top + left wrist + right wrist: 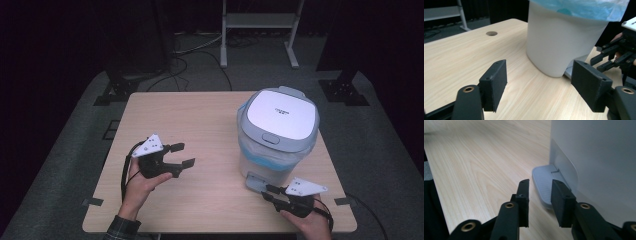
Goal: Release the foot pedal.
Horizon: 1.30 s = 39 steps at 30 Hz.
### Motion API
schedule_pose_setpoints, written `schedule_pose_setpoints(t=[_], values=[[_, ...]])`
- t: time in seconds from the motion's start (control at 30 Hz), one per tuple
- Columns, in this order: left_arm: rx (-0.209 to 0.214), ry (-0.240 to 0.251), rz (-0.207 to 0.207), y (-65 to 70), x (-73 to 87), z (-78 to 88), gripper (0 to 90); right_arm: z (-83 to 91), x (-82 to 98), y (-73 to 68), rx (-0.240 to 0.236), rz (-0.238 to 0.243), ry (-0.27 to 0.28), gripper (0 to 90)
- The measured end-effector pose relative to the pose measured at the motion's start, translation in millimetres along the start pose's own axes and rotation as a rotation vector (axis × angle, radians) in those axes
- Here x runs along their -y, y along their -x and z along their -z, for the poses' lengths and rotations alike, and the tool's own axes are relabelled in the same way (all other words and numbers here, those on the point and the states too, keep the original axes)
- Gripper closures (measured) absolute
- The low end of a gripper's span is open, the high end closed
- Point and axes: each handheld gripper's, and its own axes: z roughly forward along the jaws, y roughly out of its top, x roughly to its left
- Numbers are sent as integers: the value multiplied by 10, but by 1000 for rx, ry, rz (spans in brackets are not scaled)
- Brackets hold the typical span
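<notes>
Closest to the near edge of the counter (200,115) is the right gripper (268,191), its jaws a little apart with nothing between them, tips poised just short of the grey foot pedal (544,185) at the base of the white pedal bin (277,135). The bin stands toward the right side of the counter, about midway between near and far edge, lid (283,115) down flat and a blue liner (584,8) bunched under the rim. The left gripper (182,155) hangs over the left half of the counter, well apart from the bin, jaws spread wide on empty air and turned toward the bin's wall. As I read it, the work concerns the pedal, yet nothing presses it now and the lid is closed; whether a press comes next I can't say.
</notes>
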Motion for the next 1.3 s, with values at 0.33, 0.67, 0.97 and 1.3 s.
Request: schedule_pose_setpoints(t=[0.33,0.67,0.97,1.3], values=[[-57,-44,13,13,224,158,199,182,142,76,-6,-38,-5,560],[-91,-82,55,-11,507,282,132,314,240,159,32,-62,-9,484],[-147,-130,83,-46,667,338,89,406,307,291,86,-79,-4,386],[-178,-178,86,-52,790,335,88,452,370,495,154,-109,-32,294]])
